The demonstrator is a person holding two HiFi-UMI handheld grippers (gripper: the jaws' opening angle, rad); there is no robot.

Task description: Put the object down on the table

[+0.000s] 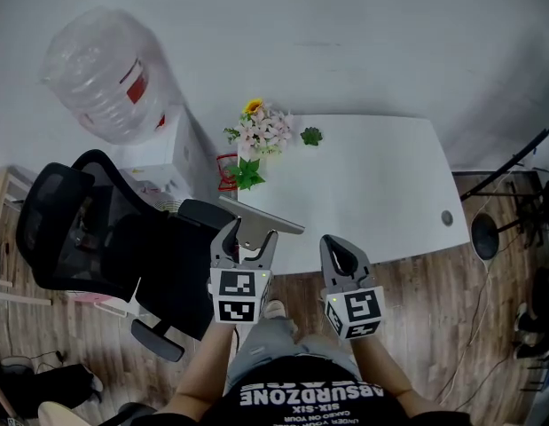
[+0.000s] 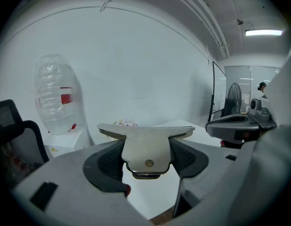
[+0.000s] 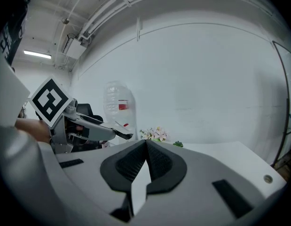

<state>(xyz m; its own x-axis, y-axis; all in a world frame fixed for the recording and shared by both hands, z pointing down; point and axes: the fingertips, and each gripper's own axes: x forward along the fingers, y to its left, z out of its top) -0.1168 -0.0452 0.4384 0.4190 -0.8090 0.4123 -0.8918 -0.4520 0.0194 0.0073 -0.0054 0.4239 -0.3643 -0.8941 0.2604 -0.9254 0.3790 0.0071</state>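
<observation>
My left gripper [image 1: 253, 236] is shut on a flat metal scraper [image 1: 261, 220] with a wide blade, held in the air over the near edge of the white table [image 1: 380, 185]. In the left gripper view the scraper [image 2: 146, 149] sits clamped between the dark pads, blade crosswise and level. My right gripper [image 1: 343, 257] hovers beside it, to the right, shut with nothing in it; its pads [image 3: 136, 166] meet in the right gripper view. The left gripper [image 3: 79, 128] with the blade tip shows at the left of that view.
A bunch of artificial flowers [image 1: 261, 136] and a small green plant [image 1: 311, 136] stand at the table's far left. A black office chair [image 1: 97, 229] is left of the table, with a big water bottle [image 1: 110, 74] on a white dispenser behind it. A fan stand [image 1: 487, 229] is at the right.
</observation>
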